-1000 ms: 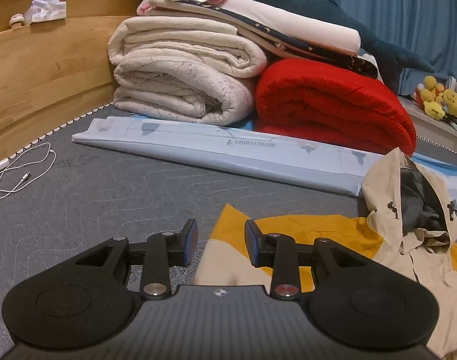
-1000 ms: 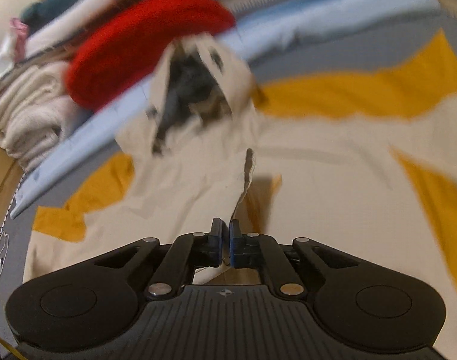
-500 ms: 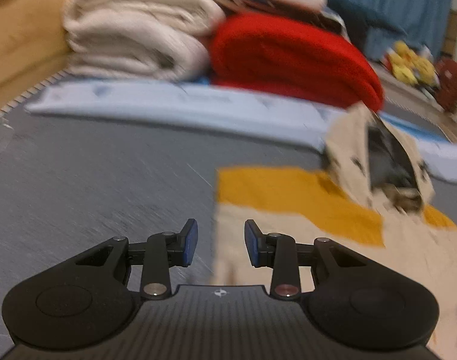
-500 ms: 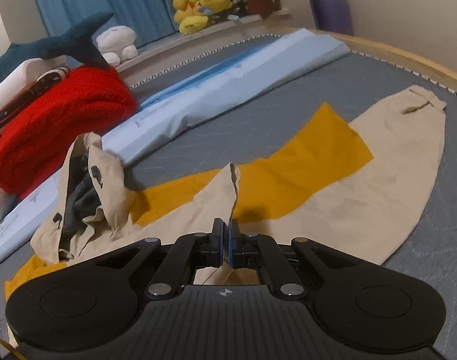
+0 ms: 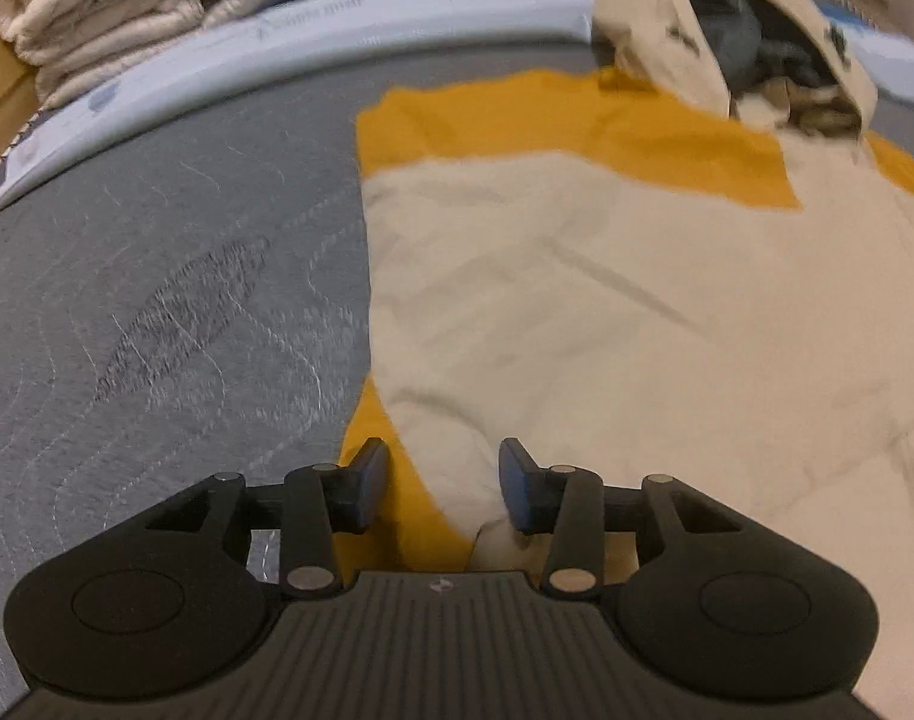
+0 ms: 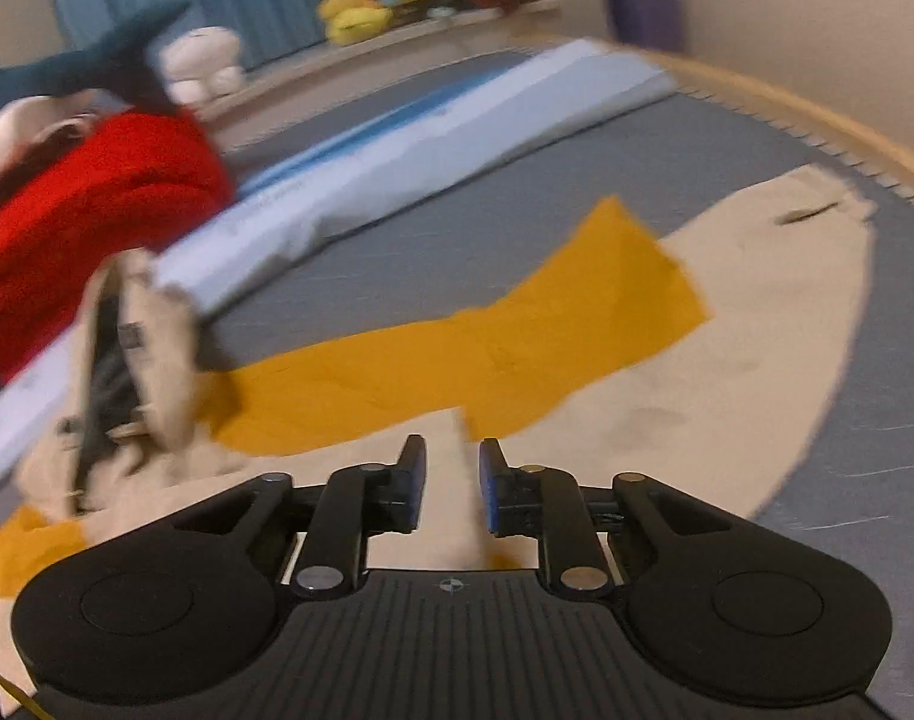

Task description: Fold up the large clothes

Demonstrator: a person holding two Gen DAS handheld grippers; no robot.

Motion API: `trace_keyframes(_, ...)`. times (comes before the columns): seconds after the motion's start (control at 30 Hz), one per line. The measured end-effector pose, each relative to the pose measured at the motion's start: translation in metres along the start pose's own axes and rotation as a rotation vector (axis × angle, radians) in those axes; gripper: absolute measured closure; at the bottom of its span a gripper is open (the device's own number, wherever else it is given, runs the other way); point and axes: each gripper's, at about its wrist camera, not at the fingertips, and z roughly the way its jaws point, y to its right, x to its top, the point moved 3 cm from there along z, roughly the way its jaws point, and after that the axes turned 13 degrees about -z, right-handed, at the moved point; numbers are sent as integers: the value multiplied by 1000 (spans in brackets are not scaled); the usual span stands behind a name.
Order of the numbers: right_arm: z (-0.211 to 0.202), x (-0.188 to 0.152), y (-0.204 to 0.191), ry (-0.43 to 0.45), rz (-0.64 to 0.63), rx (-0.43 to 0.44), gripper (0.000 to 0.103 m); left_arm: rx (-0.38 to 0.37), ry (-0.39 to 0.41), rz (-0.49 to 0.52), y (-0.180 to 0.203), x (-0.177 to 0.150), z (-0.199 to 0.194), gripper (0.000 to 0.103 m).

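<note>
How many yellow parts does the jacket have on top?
2 in the left wrist view: one yellow band across the jacket below its hood, another yellow strip between the left gripper jaws. More may be hidden.

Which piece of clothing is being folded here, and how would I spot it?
Look at the grey quilted mattress; in front of the red blanket lies a spread-out hooded jacket. It alone is cream with mustard-yellow panels and a dark-lined hood.

Print on pale blue roll point(image 5: 313, 18) – too blurred, no legible txt.
</note>
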Motion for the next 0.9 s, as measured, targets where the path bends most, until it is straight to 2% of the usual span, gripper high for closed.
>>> trace_keyframes(0.1, 16, -11, -6, -79, 32, 120, 76, -85, 13, -44, 4, 5, -7, 57)
trace_keyframes(0.17, 30, -23, -10, -154, 50, 162, 74, -79, -49, -53, 3, 1, 2, 57)
trace_keyframes(0.2, 36, -28, -12, -179, 60, 164, 74, -58, -69, -44, 2, -3, 7, 57)
trace_keyframes(0.3, 48, -42, -17, -256, 47, 134, 74, -56, -61, -33, 2, -2, 3, 57)
trace_keyframes(0.37, 52, -47, -18, -277, 27, 120, 74, -83, -28, -50, 2, 2, -6, 57)
trace_keyframes(0.47, 54, -49, -23, -279, 13, 120, 71, -134, -24, -54, 6, 3, -10, 57)
trace_keyframes(0.53, 54, -49, -20, -281, 6, 122, 70, -115, -66, -47, 8, -3, -2, 57)
trace_keyframes(0.63, 50, -49, -17, -275, 7, 115, 70, -104, -62, -41, 10, -4, -1, 57)
trace_keyframes(0.77, 40, -36, -22, -186, -29, 123, 68, -154, -24, -74, 15, 2, -15, 57)
trace_keyframes(0.83, 41, -34, -24, -171, -50, 136, 63, -178, -60, -85, 20, -3, -12, 57)
trace_keyframes(0.9, 48, -41, -20, -217, -39, 129, 62, -159, -103, -73, 23, -11, -1, 57)
